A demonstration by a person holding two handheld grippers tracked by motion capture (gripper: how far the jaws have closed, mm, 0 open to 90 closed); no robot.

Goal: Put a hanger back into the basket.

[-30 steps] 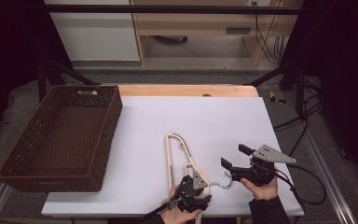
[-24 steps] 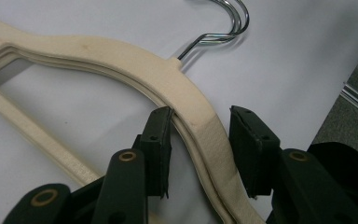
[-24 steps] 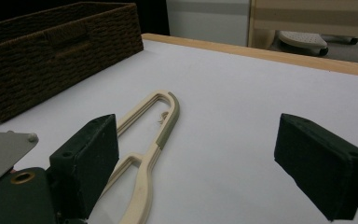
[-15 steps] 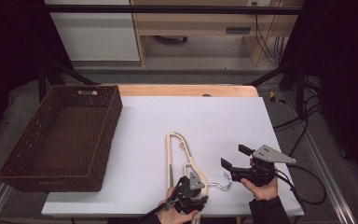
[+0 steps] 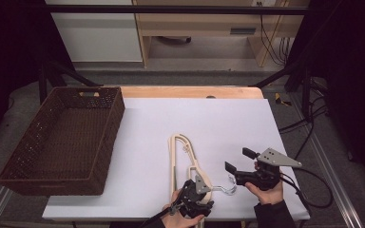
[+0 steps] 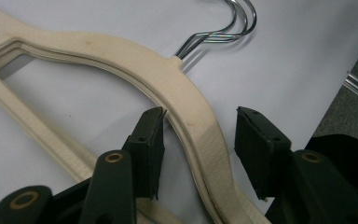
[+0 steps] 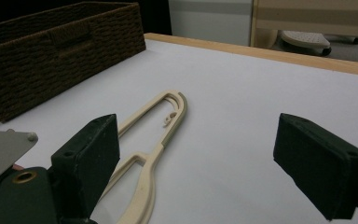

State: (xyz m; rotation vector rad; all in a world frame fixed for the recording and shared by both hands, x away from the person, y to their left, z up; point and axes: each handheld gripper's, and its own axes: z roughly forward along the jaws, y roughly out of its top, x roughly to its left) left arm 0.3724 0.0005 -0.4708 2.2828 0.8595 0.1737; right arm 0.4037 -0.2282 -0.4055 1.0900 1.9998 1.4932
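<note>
The hanger (image 5: 183,159) lies lengthwise away from the person, hook (image 6: 228,23) rightward, apparently doubled; left gripper (image 6: 200,140) fingers, just opening, loosely straddle its shoulder.

The high view looks forward and down over the worktop (image 5: 209,118). Both gripper views sit low and close, sharing the cream hanger (image 6: 121,60) with it.

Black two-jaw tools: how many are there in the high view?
2. Left tool, jaws just opening, straddles the cream plastic hanger at the white table's near edge; right tool, open, is right of its metal hook.
</note>
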